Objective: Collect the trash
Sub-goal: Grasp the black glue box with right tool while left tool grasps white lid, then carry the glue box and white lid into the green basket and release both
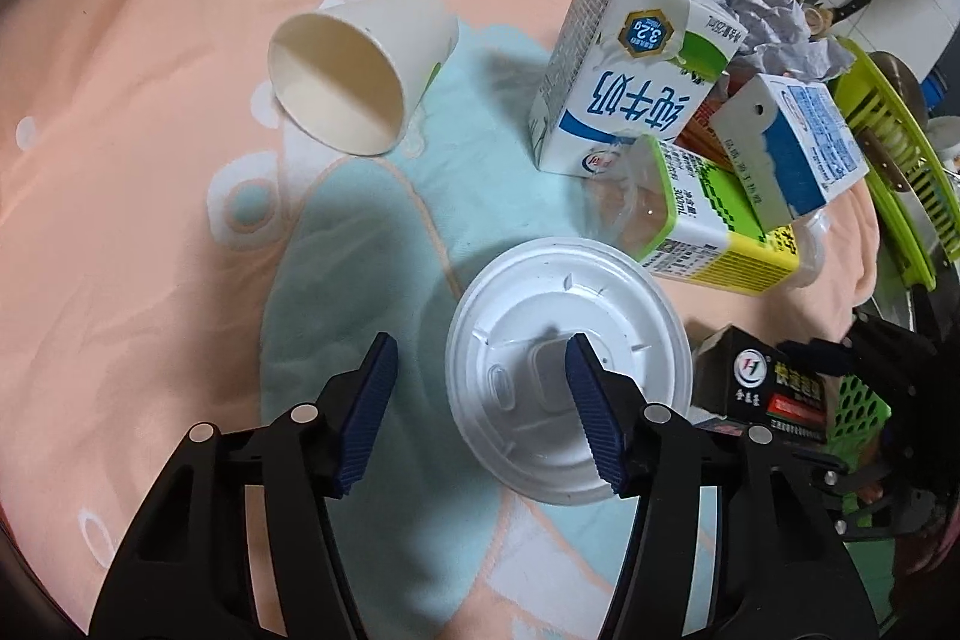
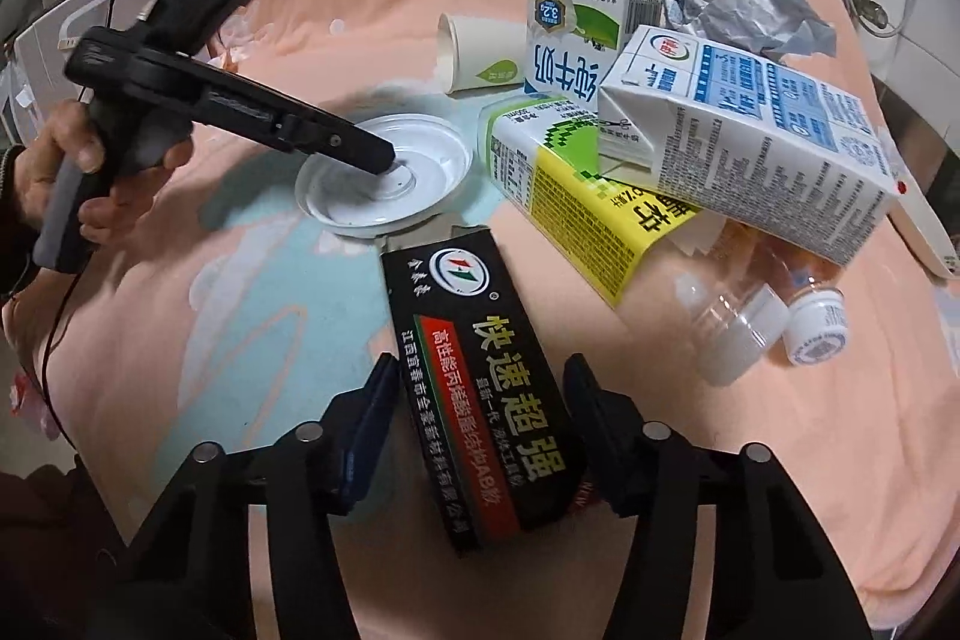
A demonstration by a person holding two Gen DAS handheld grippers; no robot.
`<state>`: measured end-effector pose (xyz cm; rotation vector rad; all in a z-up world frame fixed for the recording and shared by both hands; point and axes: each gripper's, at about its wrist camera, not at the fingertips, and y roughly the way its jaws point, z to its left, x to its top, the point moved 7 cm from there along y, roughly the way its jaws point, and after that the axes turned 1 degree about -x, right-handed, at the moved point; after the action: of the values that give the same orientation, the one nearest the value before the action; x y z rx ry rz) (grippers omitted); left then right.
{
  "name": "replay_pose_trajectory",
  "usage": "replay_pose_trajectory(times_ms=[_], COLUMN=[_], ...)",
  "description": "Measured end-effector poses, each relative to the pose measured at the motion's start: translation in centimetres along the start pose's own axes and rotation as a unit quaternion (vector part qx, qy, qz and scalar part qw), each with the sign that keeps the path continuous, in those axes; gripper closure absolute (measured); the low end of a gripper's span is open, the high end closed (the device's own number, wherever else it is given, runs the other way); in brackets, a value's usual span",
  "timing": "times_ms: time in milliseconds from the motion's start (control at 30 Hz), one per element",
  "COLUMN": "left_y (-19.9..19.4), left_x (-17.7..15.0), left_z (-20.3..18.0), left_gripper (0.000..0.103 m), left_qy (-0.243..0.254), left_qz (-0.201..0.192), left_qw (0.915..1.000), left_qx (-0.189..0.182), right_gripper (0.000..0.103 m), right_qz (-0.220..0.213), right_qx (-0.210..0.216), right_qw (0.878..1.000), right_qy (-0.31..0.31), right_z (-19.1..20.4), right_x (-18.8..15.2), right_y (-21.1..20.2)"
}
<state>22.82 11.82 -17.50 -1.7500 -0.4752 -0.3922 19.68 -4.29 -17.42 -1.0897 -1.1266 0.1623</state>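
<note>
A soft peach blanket point(image 2: 780, 460) with white and blue flowers covered the whole top. A white paper cup point(image 1: 354, 76) lay on its side on it. Near the cup sat a round white plastic lid point(image 1: 564, 364). A black box point(image 2: 480, 388) lay flat just beside the lid. A green and yellow carton point(image 2: 576, 196) lay there too, with other cartons leaning on it. Two small clear bottles point(image 2: 774, 322) lay close by. Crumpled grey paper point(image 2: 744, 10) sat at the far edge, maybe resting on the blanket.
</note>
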Motion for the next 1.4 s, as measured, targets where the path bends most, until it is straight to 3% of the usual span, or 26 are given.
replay_pose_trajectory(times_ms=[67,200,367,400,433,567,900,1100,1400], left_y=[0.1,0.0,-0.4,-0.5,-0.6,-1.0,-4.2,-6.4,-8.9], left_x=[0.1,0.1,0.0,0.0,0.0,-0.2,-0.9,-0.7,-0.4], left_z=[0.0,-0.2,-0.6,-0.5,-0.3,0.3,-1.9,-3.2,-6.2], left_gripper=[0.046,0.067,0.074,0.078,0.087,0.096,0.099,0.099,0.099], left_qy=[0.002,0.002,0.012,0.008,0.003,-0.009,0.001,0.018,0.043], left_qz=[-0.001,-0.003,-0.009,-0.010,-0.010,-0.013,-0.044,-0.065,-0.083], left_qw=[1.0000,0.9999,0.9999,0.9999,0.9999,0.9999,0.9988,0.9976,0.9951], left_qx=[0.001,-0.011,-0.006,-0.008,-0.006,-0.004,-0.021,-0.014,-0.034], right_gripper=[0.052,0.051,0.048,0.048,0.048,0.051,0.058,0.058,0.058], right_qz=[-0.002,-0.003,0.000,0.000,-0.001,-0.006,-0.038,-0.049,-0.074], right_qx=[-0.003,-0.004,-0.003,-0.004,-0.006,-0.010,-0.030,-0.047,-0.082], right_qw=[1.000,1.000,1.000,1.000,1.000,0.999,0.998,0.996,0.990], right_qy=[0.007,0.015,0.022,0.021,0.022,0.032,0.050,0.055,0.086], right_z=[0.0,0.2,0.6,0.6,0.6,0.7,1.1,1.6,0.4], right_x=[-0.3,-0.6,-0.1,0.0,0.0,0.4,-0.4,-0.8,-3.1], right_y=[-0.3,-0.5,0.4,0.6,0.6,0.9,-2.6,-4.1,-7.6])
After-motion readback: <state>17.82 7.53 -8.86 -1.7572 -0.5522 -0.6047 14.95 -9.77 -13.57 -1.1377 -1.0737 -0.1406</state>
